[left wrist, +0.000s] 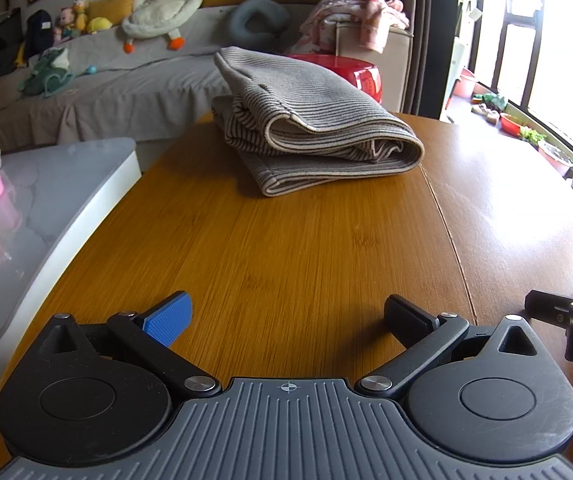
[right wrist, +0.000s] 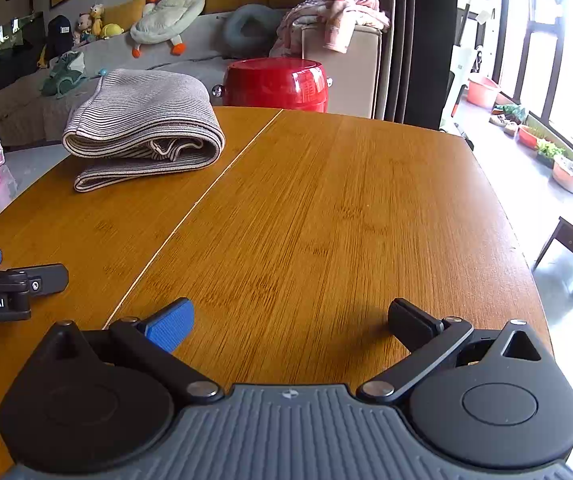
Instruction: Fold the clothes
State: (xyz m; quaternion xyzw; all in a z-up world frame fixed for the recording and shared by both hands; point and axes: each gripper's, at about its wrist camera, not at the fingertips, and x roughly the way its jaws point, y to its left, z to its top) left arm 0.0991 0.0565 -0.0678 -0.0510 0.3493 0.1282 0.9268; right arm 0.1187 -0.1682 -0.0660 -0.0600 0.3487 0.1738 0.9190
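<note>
A: Tabletop (right wrist: 326, 208)? Garment?
B: Wood w/ a seam. Striped garment (left wrist: 306, 120) folded, at far edge, left of seam.
A: Grippers?
B: Left gripper (left wrist: 286, 316) and right gripper (right wrist: 290, 320) both spread wide, holding nothing, near edge.

Red drum stool (right wrist: 276, 84) behind wooden table (right wrist: 326, 208); plush duck (right wrist: 170, 8) on sofa (left wrist: 98, 92).
</note>
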